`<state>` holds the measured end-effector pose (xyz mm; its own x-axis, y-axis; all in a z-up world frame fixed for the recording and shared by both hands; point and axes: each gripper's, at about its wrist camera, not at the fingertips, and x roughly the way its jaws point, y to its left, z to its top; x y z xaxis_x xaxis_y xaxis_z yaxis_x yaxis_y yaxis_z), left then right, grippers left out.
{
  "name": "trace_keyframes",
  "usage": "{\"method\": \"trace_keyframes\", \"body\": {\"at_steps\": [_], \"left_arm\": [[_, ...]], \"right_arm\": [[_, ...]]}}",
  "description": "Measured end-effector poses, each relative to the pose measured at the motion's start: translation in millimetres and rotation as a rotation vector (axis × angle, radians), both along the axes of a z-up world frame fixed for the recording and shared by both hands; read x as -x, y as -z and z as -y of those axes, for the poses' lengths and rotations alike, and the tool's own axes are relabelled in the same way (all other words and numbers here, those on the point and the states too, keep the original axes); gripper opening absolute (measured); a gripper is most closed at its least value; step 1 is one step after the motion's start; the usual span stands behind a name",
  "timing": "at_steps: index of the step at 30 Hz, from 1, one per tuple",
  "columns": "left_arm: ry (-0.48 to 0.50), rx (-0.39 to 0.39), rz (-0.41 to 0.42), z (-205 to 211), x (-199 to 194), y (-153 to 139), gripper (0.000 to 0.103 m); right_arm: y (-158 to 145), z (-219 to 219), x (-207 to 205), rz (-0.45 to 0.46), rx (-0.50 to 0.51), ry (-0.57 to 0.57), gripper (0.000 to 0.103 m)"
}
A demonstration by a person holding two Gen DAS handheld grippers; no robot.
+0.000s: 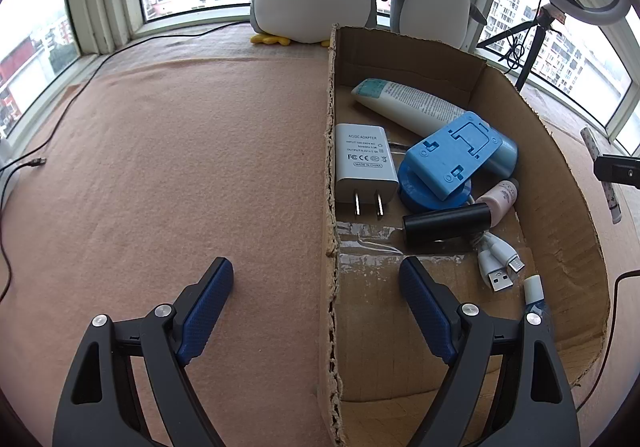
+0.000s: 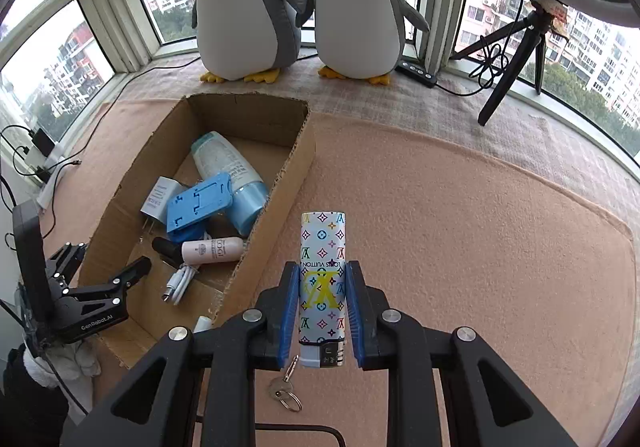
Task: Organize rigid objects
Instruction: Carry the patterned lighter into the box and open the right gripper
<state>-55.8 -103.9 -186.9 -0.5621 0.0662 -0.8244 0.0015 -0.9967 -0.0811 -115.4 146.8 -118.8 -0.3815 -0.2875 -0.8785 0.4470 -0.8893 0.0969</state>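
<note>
Peach felt blanket (image 2: 460,247) covers a wide window ledge, with two grey-and-white plush penguins (image 2: 244,3) against the glass at twelve o'clock and a black tripod (image 2: 508,67) at two o'clock in the right wrist view. On it sits the open brown cardboard box (image 2: 298,167), at ten o'clock from the right gripper (image 2: 322,311), whose blue pads are closed on a white cylindrical case printed with coloured monogram marks (image 2: 322,267); the case stands along the fingers, its far end free, and a small silver key on a ring (image 2: 286,391) hangs below its near end. Inside the box lie a white wall adapter with two prongs (image 1: 364,163), a blue plastic folding stand (image 1: 452,159) resting on a white tube with a pale blue cap (image 1: 408,103), a black cylinder (image 1: 448,225), a small pink bottle (image 1: 502,199) and a bundle of white USB cables (image 1: 498,259). The left gripper (image 1: 316,279) hovers with its jaws spread wide and empty, straddling the box's left wall. To do this step well, I judge the case should be carried toward ten o'clock, lifted clear of the torn right wall so that the dangling key does not snag, then lowered into the bare floor at the near end of the box, flat rather than on end, before the pads release. The left gripper seems best kept out of the descent path.
</note>
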Motion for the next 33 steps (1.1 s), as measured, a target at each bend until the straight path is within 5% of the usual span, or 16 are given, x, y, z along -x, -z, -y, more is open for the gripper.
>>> {"method": "trace_keyframes", "body": {"at_steps": [10, 33], "left_arm": [[0.0, 0.003, 0.0, 1, 1, 1, 0.086], [-0.001, 0.003, 0.0, 1, 1, 1, 0.086]], "right_arm": [[-29, 48, -8, -0.062, 0.076, -0.09, 0.021], [4, 98, 3, -0.002, 0.054, -0.159, 0.021]]}}
